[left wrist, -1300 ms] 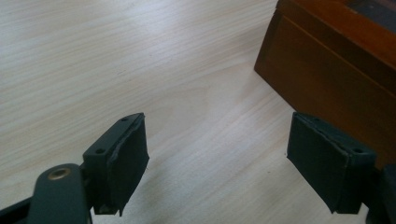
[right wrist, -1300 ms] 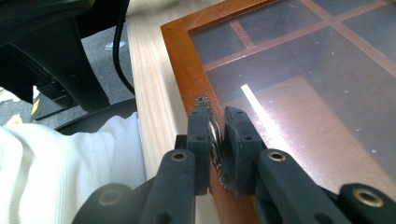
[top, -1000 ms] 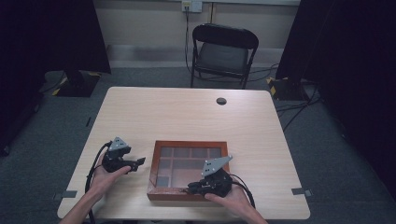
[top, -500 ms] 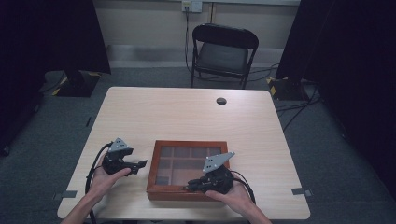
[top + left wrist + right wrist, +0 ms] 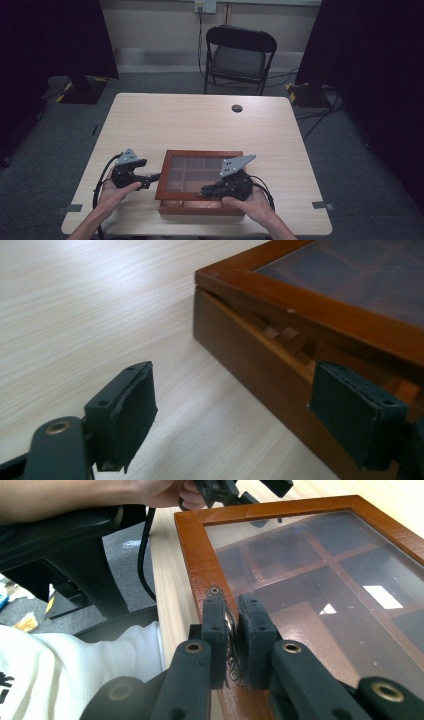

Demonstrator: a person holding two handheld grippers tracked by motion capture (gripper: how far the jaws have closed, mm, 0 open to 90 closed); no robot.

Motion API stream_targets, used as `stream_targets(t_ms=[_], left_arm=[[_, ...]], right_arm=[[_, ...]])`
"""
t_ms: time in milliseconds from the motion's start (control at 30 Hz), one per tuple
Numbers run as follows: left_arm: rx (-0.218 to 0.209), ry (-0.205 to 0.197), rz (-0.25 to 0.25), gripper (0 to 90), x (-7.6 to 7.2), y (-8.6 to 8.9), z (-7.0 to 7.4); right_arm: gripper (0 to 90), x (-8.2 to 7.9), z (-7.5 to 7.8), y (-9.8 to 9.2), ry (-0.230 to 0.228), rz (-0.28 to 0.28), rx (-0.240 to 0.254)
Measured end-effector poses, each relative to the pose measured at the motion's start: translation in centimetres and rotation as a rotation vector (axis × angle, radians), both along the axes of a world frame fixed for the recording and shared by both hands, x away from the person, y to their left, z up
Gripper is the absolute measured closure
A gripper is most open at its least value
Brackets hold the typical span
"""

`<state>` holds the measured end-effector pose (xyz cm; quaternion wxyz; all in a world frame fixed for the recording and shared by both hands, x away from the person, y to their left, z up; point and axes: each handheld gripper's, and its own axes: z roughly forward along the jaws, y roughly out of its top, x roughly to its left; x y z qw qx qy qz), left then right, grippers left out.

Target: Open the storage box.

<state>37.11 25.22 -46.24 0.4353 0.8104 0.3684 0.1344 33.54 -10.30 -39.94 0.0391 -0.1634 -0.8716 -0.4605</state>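
High view: the wooden box sits at the near edge of the bench, lid raised a crack; my left claw at its left side, my right claw on its near rim.

Left claw view: my jaws spread, nothing between them; the box side just right.

Right claw view: my jaws pinched on a small metal clasp at the lid's frame.

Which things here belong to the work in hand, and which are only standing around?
In the work:
- wooden box with compartments
- its glass lid, lifted slightly at the front
- small metal latch on the lid frame, pinched by the right gripper
- left gripper, fingers open beside the box

Standing around:
- black chair
- table's cable hole
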Motion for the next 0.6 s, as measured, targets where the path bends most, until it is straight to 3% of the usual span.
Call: stream_targets(t_ms=[233,300,600], left_arm=[[-0.007,-0.004,-0.040,18.1,-0.3,-0.5,0.0],[0.010,-0.005,-0.070,17.9,-0.3,-0.8,-0.1],[0.005,-0.016,-0.085,18.9,-0.4,-1.2,0.0]], right_arm=[[82.9,0.0,0.1,0.0,0.006,0.000,0.002],[82.9,0.1,0.1,0.0,0.005,0.002,0.000],[82.5,0.1,0.3,-0.1,-0.006,0.000,0.006]])
